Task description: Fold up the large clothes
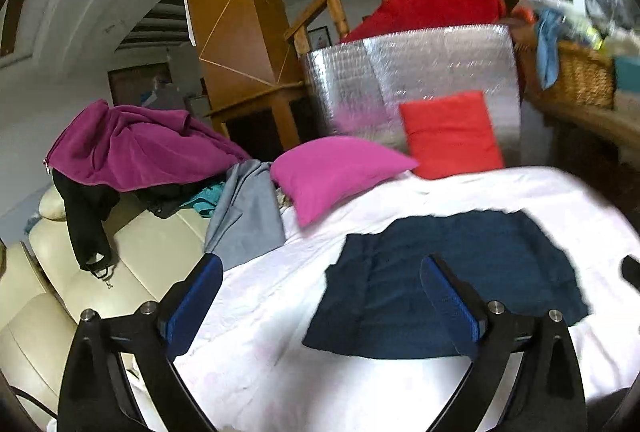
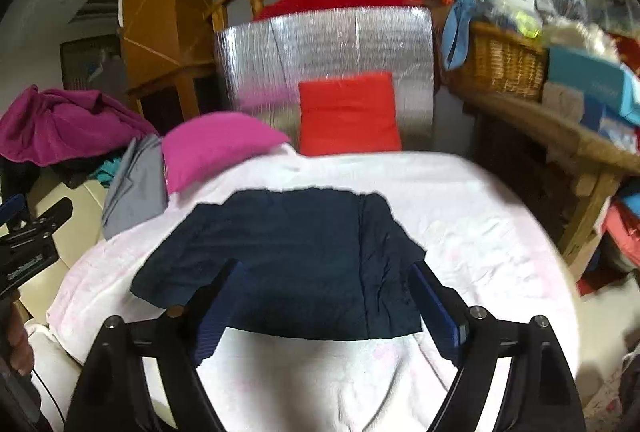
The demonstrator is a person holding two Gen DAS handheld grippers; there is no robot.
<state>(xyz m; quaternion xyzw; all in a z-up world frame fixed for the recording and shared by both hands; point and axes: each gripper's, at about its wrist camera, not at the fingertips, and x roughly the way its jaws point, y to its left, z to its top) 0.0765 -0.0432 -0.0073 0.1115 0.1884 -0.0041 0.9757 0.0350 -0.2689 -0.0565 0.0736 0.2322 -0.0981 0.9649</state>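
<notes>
The navy garment (image 2: 288, 256) lies folded into a compact rectangle on the white sheet (image 2: 472, 216) of the bed, with the magenta cushion (image 2: 216, 144) and red cushion (image 2: 348, 112) beyond it. The left gripper (image 1: 320, 308) and right gripper (image 2: 324, 312) both hang above it with jaws spread wide and nothing between them. Risk: the right-hand flap sits creased and could spring open unless pressed flat.
</notes>
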